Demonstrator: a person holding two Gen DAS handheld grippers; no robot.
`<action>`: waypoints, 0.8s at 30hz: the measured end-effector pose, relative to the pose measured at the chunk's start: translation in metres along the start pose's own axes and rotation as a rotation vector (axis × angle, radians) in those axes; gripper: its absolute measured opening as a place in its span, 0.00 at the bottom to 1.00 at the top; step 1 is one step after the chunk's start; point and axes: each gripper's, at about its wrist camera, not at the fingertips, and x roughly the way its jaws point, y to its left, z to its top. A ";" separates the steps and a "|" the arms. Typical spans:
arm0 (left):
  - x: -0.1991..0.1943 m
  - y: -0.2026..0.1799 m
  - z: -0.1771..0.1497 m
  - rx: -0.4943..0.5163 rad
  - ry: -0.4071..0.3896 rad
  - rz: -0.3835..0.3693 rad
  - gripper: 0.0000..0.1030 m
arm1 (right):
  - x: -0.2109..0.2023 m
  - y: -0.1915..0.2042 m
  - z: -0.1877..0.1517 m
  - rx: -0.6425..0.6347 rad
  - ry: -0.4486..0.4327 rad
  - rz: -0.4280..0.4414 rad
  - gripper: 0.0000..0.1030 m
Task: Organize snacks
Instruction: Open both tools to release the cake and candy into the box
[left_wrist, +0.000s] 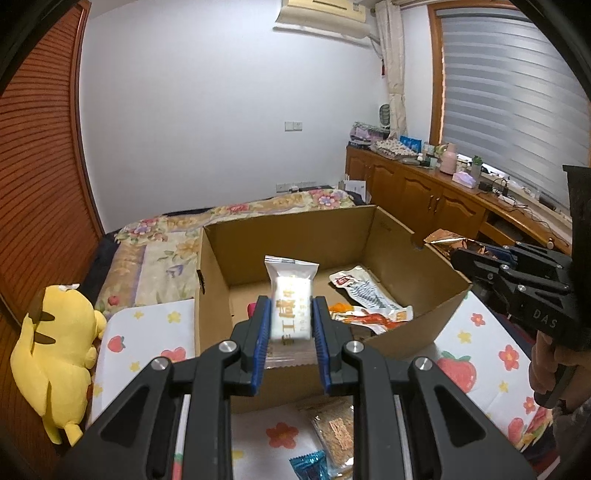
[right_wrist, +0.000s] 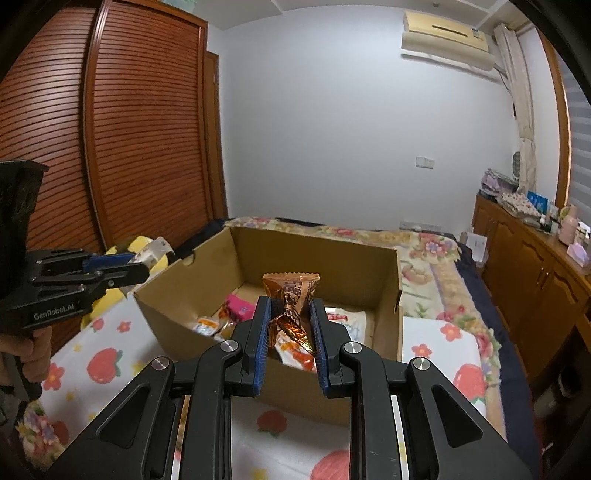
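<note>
Cardboard walls stand on all four sides of the open box (left_wrist: 295, 229) on the strawberry-print cloth (left_wrist: 155, 332), its top fully open and much of its floor bare toward the far wall. On that floor lie a white fish-print packet (left_wrist: 364, 291), an orange-and-white packet (left_wrist: 373, 317) nearer the front, and a pink packet (right_wrist: 238, 306) at the left. The left gripper (left_wrist: 291, 321) is clenched on a white wrapped cake (left_wrist: 291, 295), held upright above the box's near wall. The right gripper (right_wrist: 289, 325) grasps a crinkled copper foil candy packet (right_wrist: 291, 299), also raised over the near wall. Both tools hang side by side with a gap of air between them, each in a person's hand (left_wrist: 554, 362). Outside the box, near its front wall, a clear packet of brown biscuit (left_wrist: 338, 435) and a blue wrapper (left_wrist: 308, 465) lie on the cloth, both partly hidden behind the left gripper's arms and cut off by the frame. A yellow plush toy (left_wrist: 55, 354) lies at the cloth's left edge. Print on the cake wrapper is blurred and hard to read.
</note>
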 end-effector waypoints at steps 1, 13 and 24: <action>0.005 0.001 0.000 -0.009 0.017 -0.009 0.20 | 0.005 0.000 0.001 0.003 0.009 0.000 0.19; 0.041 0.007 -0.004 -0.054 0.101 -0.029 0.20 | 0.047 -0.012 -0.013 0.053 0.111 -0.017 0.19; 0.058 0.005 -0.007 -0.050 0.136 -0.018 0.20 | 0.065 -0.020 -0.013 0.095 0.160 -0.004 0.19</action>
